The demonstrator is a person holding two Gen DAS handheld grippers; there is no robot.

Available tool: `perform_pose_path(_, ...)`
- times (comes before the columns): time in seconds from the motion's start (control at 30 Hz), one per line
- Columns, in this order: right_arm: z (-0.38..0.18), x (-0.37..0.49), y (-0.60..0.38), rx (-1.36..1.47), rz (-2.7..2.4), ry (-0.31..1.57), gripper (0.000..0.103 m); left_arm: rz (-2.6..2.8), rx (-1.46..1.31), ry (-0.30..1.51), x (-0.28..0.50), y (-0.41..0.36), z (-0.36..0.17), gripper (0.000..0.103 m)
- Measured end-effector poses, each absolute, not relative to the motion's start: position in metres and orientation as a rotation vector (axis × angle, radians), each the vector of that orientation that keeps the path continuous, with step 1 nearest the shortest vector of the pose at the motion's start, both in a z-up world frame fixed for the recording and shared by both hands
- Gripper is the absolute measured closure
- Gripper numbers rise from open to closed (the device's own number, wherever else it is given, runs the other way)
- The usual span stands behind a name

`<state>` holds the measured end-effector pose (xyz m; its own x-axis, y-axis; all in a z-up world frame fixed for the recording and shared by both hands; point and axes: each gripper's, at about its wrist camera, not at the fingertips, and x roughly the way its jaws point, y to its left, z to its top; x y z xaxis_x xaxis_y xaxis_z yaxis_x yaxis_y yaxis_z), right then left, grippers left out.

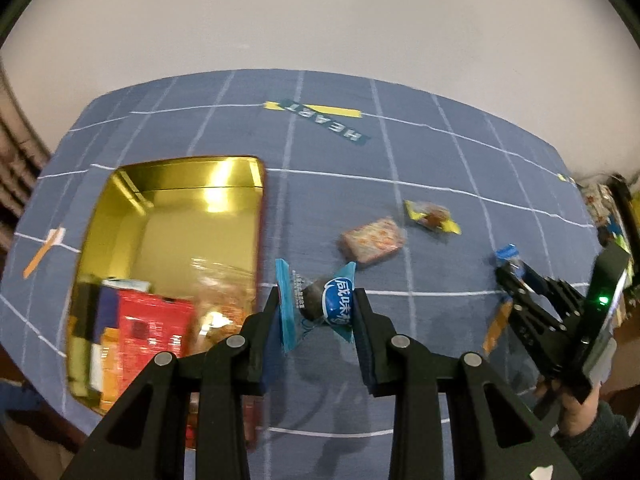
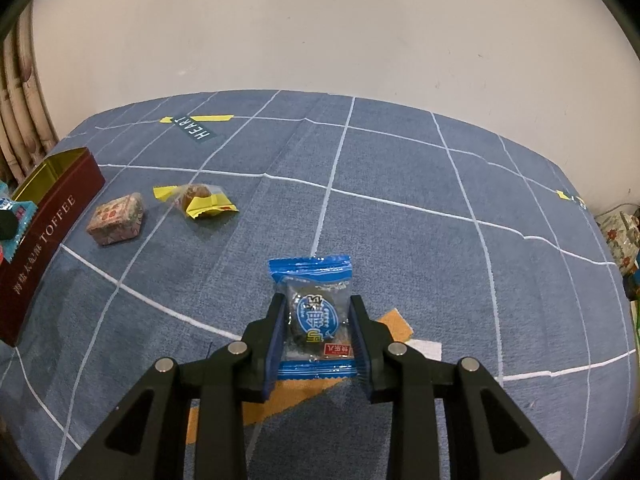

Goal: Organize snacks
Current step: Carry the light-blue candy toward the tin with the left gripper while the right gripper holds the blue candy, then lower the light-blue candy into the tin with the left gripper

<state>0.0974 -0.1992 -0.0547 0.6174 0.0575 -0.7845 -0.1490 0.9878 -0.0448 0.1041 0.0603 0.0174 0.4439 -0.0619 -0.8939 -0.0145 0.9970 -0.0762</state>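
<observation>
Left wrist view: the left gripper (image 1: 316,300) was clamped on a blue-wrapped candy (image 1: 320,300), held above the tablecloth (image 1: 400,140) just beside the open toffee tin (image 1: 262,200) at 9 o'clock. Right wrist view: the right gripper (image 2: 318,312) pinched a second blue candy packet (image 2: 314,316) lying on the cloth; a patterned packet (image 2: 116,220) and a yellow-wrapped sweet (image 2: 196,198) lay at 10 o'clock.

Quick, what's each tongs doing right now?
Left tongs: shut on a blue candy.
Right tongs: shut on another blue candy packet.
</observation>
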Motion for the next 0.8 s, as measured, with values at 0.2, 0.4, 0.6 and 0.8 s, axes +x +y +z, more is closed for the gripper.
perform_pose_path(0.2,-0.054,0.1,-0.2,-0.075,0.08,0.909,0.071,0.034,-0.09,1.103,0.109,0.086,0.02,0.074)
perform_pose_path(0.4,-0.054,0.101,-0.197,-0.067,0.05,0.907,0.071,0.093,-0.102,1.09,0.112,0.114,0.024,0.074)
perform_pose_path(0.6,-0.055,0.101,-0.195,-0.067,0.039,0.901,0.071,0.162,-0.083,1.098,0.124,0.147,0.022,0.074)
perform_pose_path(0.8,-0.054,0.101,-0.195,-0.067,0.038,0.901,0.071,0.211,-0.067,1.152,0.143,0.176,0.006,0.074)
